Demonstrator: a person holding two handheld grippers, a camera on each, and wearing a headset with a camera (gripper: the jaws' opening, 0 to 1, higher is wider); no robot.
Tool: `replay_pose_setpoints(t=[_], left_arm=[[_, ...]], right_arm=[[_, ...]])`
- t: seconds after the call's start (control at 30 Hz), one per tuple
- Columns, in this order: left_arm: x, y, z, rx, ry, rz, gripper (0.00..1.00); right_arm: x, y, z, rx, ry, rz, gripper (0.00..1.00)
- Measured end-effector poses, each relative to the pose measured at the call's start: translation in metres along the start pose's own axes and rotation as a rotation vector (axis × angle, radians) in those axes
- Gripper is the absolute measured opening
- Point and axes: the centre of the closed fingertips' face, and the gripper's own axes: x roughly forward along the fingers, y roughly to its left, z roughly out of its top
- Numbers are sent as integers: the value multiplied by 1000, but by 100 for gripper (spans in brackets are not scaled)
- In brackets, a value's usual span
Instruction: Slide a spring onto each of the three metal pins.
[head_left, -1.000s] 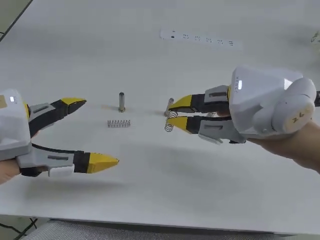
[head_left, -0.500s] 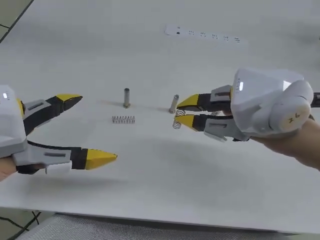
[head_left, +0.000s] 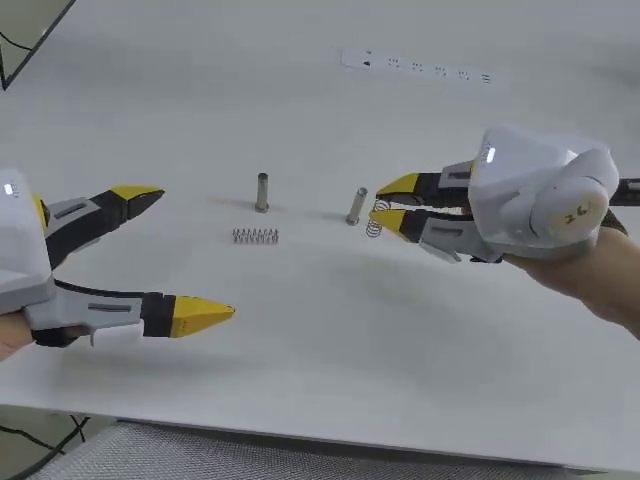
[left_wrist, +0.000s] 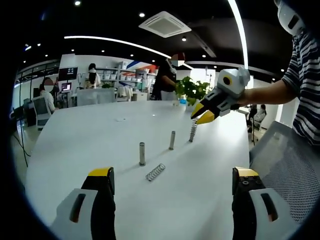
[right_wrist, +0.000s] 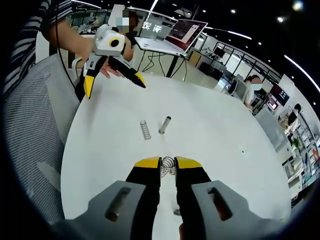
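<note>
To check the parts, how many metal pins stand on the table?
2. One pin stands behind the loose spring; the other pin stands beside the tips of the right gripper, which grips a second spring. A third pin may be hidden behind that gripper.

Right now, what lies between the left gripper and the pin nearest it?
A loose spring, lying flat on the table just short of that pin. The left gripper view shows it ahead of the left gripper and its open jaws.
</note>
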Motion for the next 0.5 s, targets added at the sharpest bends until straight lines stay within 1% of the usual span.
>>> replay_pose_setpoints(t=[0.13,0.2,0.33,0.5], left_arm=[[1,-1,2,-4,-14,-4,97],[2,-1,7,-13,-44,-5,97],[2,0,7,-9,-43,-2,97],[3,-1,11,-26,-59,-9,97]], right_arm=[[1,-8,2,0,1,-12,12],[2,-12,3,1,0,-17,12],[4,-22,6,12,0,-36,12],[7,-33,8,20,-1,-57,12]])
